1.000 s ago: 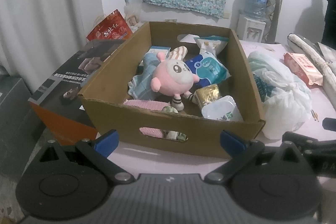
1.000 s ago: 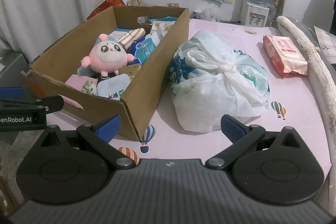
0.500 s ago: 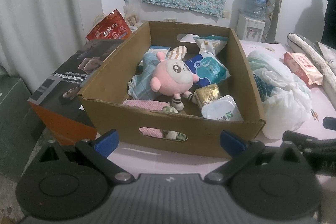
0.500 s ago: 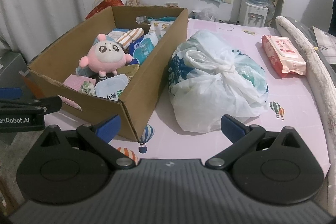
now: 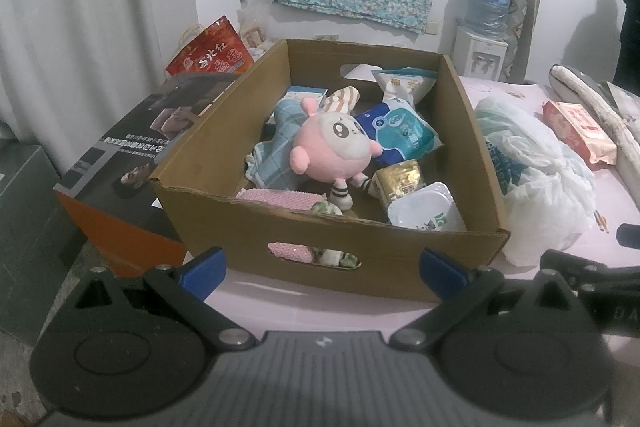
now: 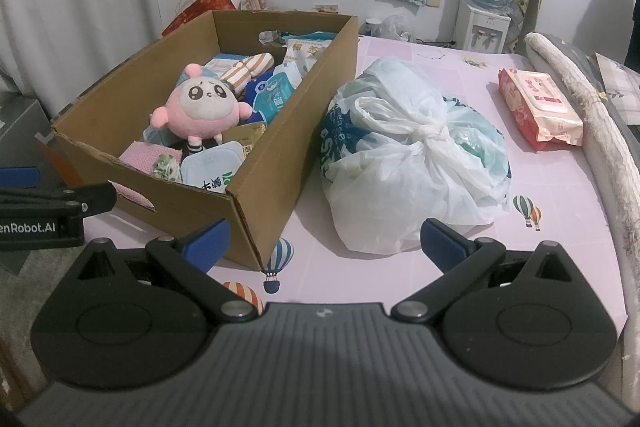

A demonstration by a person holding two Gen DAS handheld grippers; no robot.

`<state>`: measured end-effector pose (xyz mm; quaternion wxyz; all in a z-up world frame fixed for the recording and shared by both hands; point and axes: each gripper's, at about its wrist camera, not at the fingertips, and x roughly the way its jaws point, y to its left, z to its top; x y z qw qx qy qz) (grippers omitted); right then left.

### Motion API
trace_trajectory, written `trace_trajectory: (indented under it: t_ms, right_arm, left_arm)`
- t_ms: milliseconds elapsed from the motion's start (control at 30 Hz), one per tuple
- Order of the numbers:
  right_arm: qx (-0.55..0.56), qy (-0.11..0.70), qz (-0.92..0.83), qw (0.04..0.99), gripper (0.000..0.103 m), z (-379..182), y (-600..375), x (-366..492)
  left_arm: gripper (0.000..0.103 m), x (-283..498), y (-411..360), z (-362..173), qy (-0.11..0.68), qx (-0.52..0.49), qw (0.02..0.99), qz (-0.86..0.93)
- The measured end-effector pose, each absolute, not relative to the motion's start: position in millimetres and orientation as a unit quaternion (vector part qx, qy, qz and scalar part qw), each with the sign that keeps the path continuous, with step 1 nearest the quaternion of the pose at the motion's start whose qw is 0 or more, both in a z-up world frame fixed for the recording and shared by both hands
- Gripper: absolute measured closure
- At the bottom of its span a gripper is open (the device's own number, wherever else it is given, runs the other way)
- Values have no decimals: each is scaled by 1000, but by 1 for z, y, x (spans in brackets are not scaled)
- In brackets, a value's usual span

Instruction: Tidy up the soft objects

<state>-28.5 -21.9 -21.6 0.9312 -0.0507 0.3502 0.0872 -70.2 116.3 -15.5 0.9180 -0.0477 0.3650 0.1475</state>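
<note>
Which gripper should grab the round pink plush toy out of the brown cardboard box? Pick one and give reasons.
Left, probably. The left gripper is open, squarely facing the brown cardboard box, with the round pink plush toy straight ahead. The right gripper, also open, faces the tied white plastic bag; the plush sits off to its left.

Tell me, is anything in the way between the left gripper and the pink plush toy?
Yes. The cardboard box's near wall stands between the open left gripper and the pink plush toy. Above the box, nothing visible blocks it.
</note>
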Motion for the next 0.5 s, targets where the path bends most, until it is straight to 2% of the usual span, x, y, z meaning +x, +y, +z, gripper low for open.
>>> trace_trajectory:
  t_ms: [500]
  right_arm:
    - [-52,352,87,930,1,-22,-24,-27]
  left_arm:
    - [0,-72,119,-16,366,-50,917,150]
